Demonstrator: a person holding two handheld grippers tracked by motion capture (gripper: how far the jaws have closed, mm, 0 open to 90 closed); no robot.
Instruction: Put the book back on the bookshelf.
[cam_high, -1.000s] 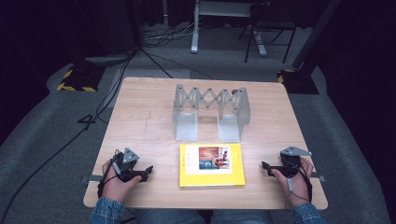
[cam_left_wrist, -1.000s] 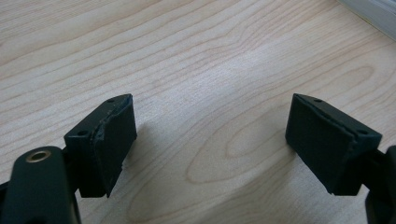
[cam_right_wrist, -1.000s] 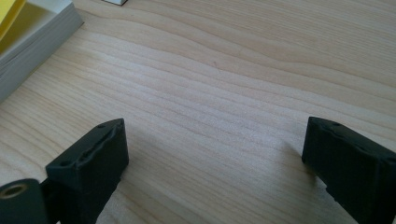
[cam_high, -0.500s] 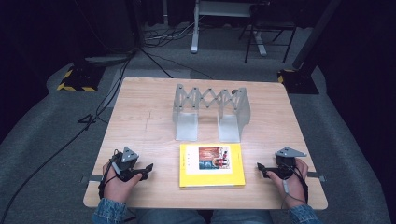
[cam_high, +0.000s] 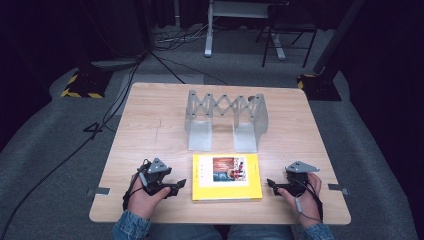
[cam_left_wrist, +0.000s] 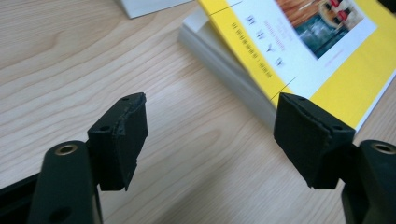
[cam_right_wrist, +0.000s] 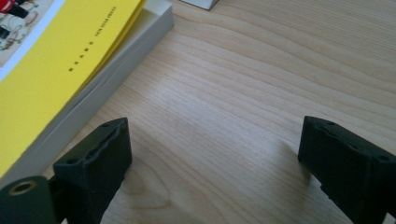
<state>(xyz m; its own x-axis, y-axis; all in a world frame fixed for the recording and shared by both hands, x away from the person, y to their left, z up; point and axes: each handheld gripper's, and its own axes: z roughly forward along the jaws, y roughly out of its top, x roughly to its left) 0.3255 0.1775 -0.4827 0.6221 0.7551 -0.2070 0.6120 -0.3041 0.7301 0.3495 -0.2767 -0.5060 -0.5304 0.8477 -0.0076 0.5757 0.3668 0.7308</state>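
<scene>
Near the lower frame edge, both grippers, left (cam_high: 176, 185) and right (cam_high: 271, 184), had edged inward toward the yellow book (cam_high: 227, 176) on the tabletop (cam_high: 150, 125); the left's jaws had just reopened slightly, both pairs wide and empty, likely readying a two-sided lift.

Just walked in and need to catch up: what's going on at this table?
A person sits at a wooden table with a gripper in each hand, flanking a yellow book that lies flat. The left gripper and right gripper both have open jaws aimed at the book's sides, touching nothing. A grey metal book rack stands empty behind.
</scene>
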